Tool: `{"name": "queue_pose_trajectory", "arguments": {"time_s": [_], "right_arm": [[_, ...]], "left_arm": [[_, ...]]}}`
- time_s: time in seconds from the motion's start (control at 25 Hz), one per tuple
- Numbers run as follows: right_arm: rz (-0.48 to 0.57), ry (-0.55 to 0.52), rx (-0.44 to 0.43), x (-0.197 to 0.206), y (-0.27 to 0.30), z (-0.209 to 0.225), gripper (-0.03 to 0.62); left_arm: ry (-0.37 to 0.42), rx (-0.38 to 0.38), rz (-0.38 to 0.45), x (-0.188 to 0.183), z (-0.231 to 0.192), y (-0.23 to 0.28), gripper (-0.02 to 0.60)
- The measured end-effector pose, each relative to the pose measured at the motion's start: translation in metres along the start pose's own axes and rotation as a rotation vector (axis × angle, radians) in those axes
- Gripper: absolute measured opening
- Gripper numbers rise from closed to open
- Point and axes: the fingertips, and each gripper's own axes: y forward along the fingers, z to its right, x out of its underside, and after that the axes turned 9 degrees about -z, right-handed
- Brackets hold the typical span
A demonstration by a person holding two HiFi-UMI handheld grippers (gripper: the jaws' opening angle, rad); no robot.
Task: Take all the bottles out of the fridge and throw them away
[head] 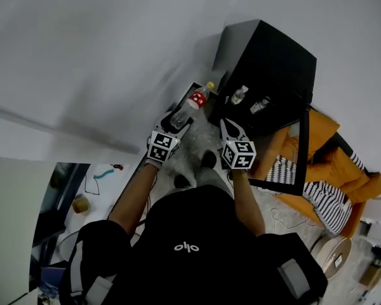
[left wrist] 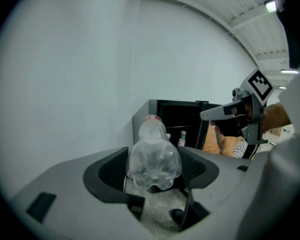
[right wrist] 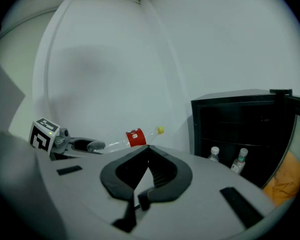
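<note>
The left tongs [left wrist: 155, 180] were clamped on the fat bottom end of a clear plastic bottle [left wrist: 154, 154]. It had a red label and a yellow cap, and the neck stuck out ahead toward the wall. Grabbing it by the base seemed sensible to me, since that's the widest part and the pads could wrap round it. The bottle was out of the black fridge [head: 267, 62], in the air just left of it.

The right tongs [right wrist: 148, 151] were clenched shut with nothing in them, so I'd guess that hand was only along for the ride. Two more small bottles [right wrist: 214, 154] [right wrist: 238, 161] stood side by side on a shelf inside the fridge, whose door hung open, so the job looked well short of done. I couldn't spot a bin in any view.

As for pose, both forearms reached forward from the chest, with the tongs next to each other but apart and tipped a bit below level. The left pair aimed at the wall beside the fridge and the right more at the fridge itself.
</note>
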Motion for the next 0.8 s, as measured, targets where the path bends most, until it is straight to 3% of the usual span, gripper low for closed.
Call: {"name": "queue_pose_trajectory", "arguments": {"time_s": [0.36,0.8], "right_arm": [[-0.044,-0.097,-0.140,-0.002,0.044,-0.069,0.008],[-0.093,-0.140,-0.187,0.002,0.070,-0.065,0.008]], "left_arm": [[-0.095,-0.147,0.015,0.035,-0.052,-0.057,0.307],[-0.148,-0.177,-0.008,0.044,-0.060,-0.053,0.307]]}}
